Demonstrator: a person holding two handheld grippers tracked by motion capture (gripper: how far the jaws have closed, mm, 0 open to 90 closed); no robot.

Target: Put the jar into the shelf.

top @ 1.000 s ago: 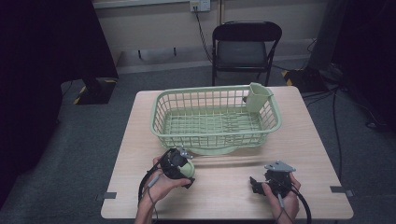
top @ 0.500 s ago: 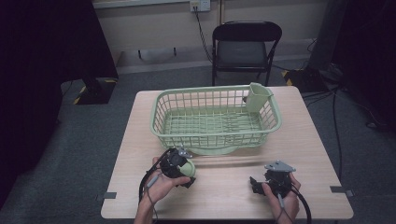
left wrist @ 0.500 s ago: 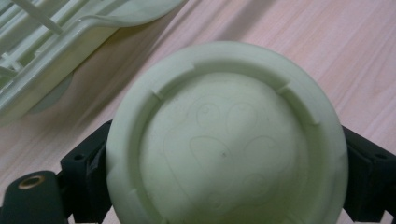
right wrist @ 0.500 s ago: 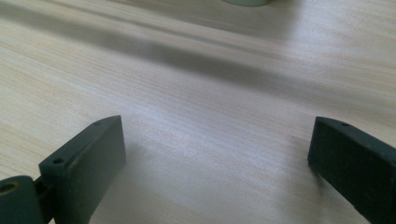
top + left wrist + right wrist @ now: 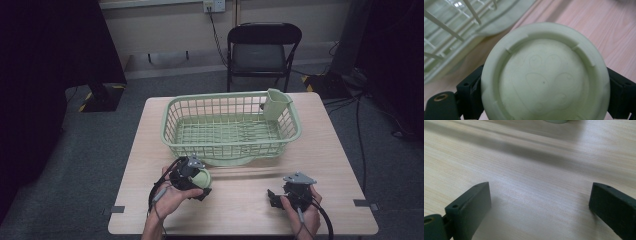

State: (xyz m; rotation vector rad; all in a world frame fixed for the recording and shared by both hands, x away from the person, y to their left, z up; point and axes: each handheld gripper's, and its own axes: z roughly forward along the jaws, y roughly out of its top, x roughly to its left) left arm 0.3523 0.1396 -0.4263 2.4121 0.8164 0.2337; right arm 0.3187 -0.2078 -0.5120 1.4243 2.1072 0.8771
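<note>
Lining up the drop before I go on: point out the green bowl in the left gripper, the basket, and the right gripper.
green bowl (image 5: 544,75), left gripper view, middle of its underside.
basket (image 5: 230,145), high view, near wall.
right gripper (image 5: 540,207), right gripper view, midway between its open jaws.

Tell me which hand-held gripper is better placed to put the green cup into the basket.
Left. The left hand-held gripper is shut on the green cup just before the basket; the right hand-held gripper is open above bare table.

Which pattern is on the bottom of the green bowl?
A faint raised paw print on the bowl, pale green all over; the left gripper view shows it best.
</note>
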